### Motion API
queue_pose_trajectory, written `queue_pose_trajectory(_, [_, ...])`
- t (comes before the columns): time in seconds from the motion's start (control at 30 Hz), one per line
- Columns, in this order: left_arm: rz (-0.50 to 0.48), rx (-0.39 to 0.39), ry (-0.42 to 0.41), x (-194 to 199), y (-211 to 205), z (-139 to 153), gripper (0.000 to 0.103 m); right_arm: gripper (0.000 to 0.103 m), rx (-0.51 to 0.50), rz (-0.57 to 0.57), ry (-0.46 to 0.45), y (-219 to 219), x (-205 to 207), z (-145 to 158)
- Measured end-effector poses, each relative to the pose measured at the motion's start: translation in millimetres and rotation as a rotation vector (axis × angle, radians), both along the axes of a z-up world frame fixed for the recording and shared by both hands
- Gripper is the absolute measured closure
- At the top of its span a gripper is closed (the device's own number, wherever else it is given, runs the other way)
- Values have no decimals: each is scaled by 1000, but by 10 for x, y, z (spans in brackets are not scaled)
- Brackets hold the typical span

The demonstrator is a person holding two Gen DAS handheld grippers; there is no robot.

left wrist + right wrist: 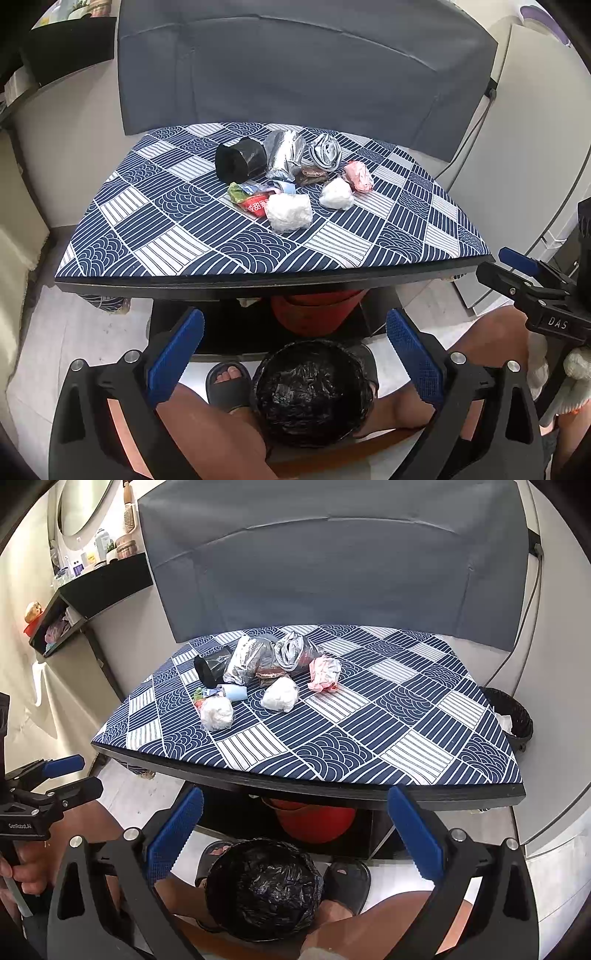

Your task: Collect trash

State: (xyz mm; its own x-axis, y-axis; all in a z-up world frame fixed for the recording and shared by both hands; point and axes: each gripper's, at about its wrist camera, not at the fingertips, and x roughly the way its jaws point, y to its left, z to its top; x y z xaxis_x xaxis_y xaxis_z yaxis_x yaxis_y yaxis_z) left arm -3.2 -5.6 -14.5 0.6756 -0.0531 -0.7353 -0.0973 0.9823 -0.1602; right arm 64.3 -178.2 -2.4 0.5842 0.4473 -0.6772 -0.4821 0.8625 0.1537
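Observation:
A pile of trash lies on the patterned table (155,229) (406,716): two white crumpled wads (289,213) (336,194), a pink wad (358,175) (325,674), a black roll (240,159) (212,668), silver wrappers (283,155) (245,661), and a red-green wrapper (247,197). A bin lined with a black bag (312,391) (264,888) stands on the floor between the person's legs. My left gripper (295,360) and right gripper (295,840) are open and empty, held above the bin in front of the table edge.
A red bucket (314,310) (317,821) sits under the table. A grey cushion (295,66) backs the table. A second black bin (511,714) stands on the floor at the right. A black shelf (99,587) with toiletries hangs at the left.

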Motion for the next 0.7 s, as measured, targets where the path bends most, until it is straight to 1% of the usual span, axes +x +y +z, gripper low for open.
queue_pose_trajectory(0.7, [-5,10,-2,4,-29,-7,7,4,6,-3,1,-9,0,6])
